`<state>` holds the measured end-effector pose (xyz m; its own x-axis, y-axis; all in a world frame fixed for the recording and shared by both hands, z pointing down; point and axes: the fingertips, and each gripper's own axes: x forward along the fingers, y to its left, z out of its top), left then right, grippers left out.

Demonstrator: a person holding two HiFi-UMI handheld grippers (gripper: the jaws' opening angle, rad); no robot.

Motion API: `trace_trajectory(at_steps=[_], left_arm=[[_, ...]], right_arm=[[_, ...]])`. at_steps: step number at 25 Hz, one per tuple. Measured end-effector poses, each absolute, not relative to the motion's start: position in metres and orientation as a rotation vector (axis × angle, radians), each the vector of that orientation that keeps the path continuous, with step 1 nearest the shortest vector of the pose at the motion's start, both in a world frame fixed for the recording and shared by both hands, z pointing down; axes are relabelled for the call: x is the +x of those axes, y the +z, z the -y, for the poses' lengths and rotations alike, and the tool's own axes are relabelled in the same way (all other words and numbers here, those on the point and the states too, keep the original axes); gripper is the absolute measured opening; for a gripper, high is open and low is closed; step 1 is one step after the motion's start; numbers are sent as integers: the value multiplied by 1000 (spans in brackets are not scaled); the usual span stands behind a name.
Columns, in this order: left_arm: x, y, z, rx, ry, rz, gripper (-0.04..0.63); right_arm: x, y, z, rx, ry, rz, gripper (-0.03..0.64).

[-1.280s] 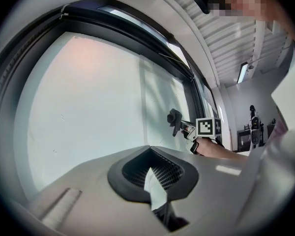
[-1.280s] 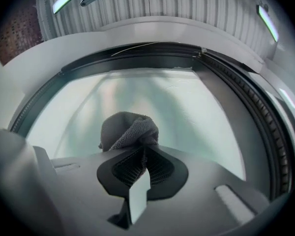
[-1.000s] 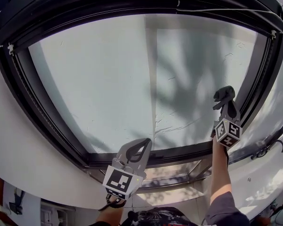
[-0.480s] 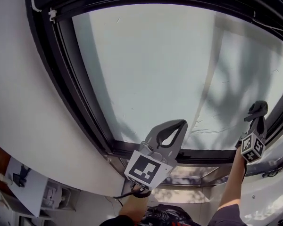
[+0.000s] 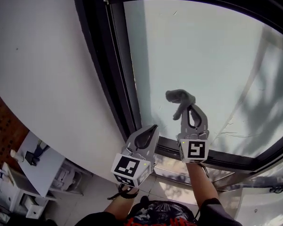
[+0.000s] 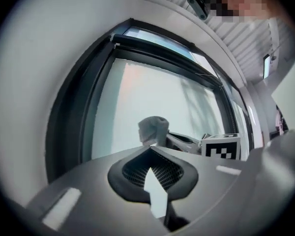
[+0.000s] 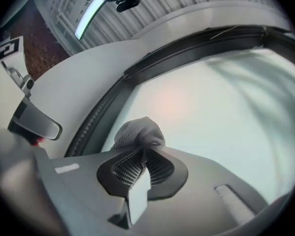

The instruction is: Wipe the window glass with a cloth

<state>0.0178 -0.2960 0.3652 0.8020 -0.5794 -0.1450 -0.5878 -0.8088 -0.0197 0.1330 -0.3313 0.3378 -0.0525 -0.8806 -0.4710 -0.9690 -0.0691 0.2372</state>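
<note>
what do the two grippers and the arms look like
Both the left gripper and the right gripper are pale grey and taper to a point, with a teardrop opening lined in dark mesh between the fingers. Each carries a white cube with black square markers. The right arm has a dark sleeve; a dark strap loops the left wrist.

The right gripper [image 5: 185, 111], clamping the grey cloth [image 5: 180, 98], is sliding leftward across the window glass [image 5: 203, 51], now reaching close beside the left gripper [image 5: 152, 128] near the dark frame [image 5: 114, 65].
</note>
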Motion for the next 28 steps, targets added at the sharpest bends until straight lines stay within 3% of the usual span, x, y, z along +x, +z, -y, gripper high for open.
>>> trace_trajectory(at_steps=[5,11,16,28], left_arm=[[-33,375,305,-2883,177,-1058,6],[-57,391,310,-2905,137,-1097,6],[-51,393,311,-2914,120,-1067,6],[46,401,278,-3034,67,-731,6]], right_arm=[[32,359,410,-1936,589,-2241,15],[0,371,452,-1921,505,-2326,15],[29,371,445,-1987,491,-2263,15],[142,365,360,-2115,515,-2067,15]])
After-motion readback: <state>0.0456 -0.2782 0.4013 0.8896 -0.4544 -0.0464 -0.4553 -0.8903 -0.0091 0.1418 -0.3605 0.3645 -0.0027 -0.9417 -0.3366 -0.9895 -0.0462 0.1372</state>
